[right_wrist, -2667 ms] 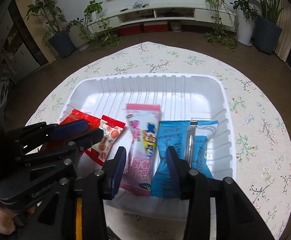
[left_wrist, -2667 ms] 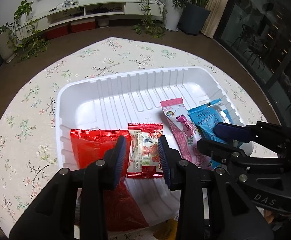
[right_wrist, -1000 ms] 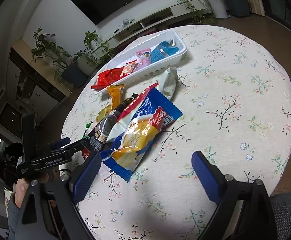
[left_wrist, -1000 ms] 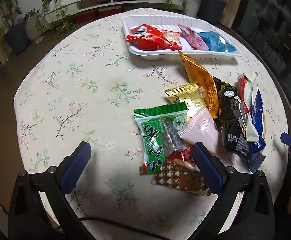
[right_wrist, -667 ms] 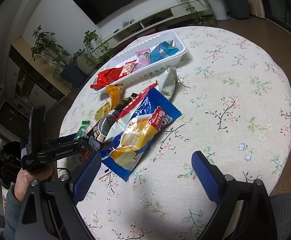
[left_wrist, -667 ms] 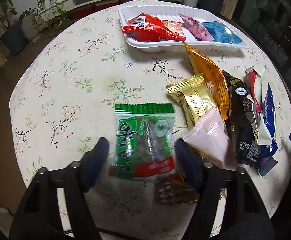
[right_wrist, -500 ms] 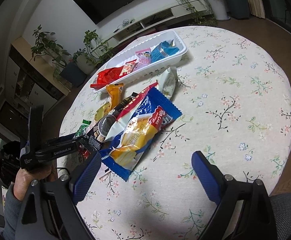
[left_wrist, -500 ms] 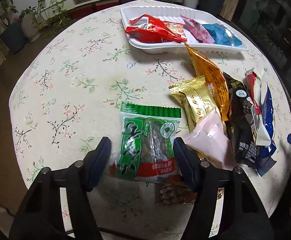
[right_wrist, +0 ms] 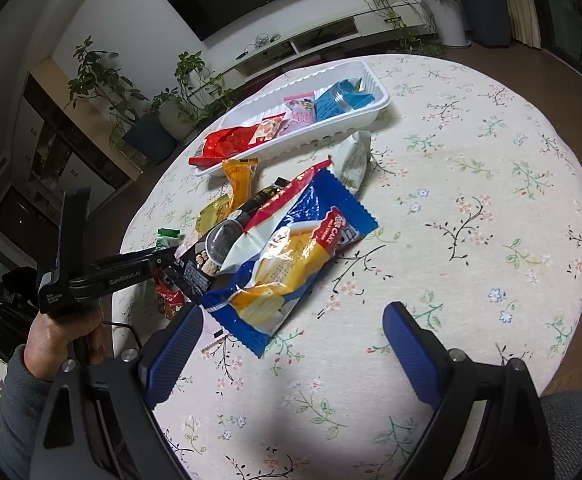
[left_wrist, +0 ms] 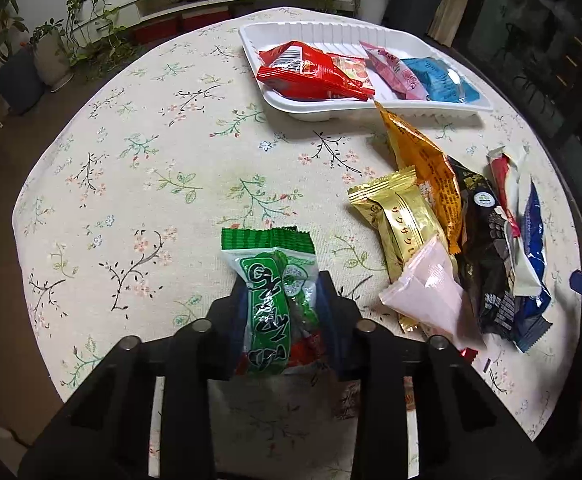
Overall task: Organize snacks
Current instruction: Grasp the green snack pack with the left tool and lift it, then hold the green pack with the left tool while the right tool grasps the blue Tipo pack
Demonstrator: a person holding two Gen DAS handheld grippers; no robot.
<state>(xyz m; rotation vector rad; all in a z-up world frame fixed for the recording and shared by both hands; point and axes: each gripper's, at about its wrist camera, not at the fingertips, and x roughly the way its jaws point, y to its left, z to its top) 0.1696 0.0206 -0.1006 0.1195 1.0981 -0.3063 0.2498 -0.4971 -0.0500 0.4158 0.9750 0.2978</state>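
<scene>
A green snack packet [left_wrist: 269,280] lies on the flowered tablecloth, its sides bunched between the closing jaws of my left gripper [left_wrist: 281,292], whose pads press on it. At the table's far side a white tray [left_wrist: 311,110] holds a red packet [left_wrist: 311,70], a pink one [left_wrist: 395,72] and a blue one [left_wrist: 439,78]. My right gripper [right_wrist: 291,344] hangs open above bare cloth, with the corner of a big blue and yellow packet [right_wrist: 291,256] just ahead of its left finger. The left gripper [right_wrist: 163,260] shows side-on there, held by a hand [right_wrist: 63,328].
A heap of loose snacks lies right of the green packet: gold [left_wrist: 399,216], orange [left_wrist: 423,160], pink [left_wrist: 431,292], black [left_wrist: 487,248] and dark blue [left_wrist: 535,240] packets. A white packet [right_wrist: 353,160] rests beside the tray [right_wrist: 331,124]. The table edge curves close on every side.
The left gripper came away from the tray to the near side of the table, dropped over the green packet and closed on it, crumpling its sides. The right gripper has stayed open and still.
</scene>
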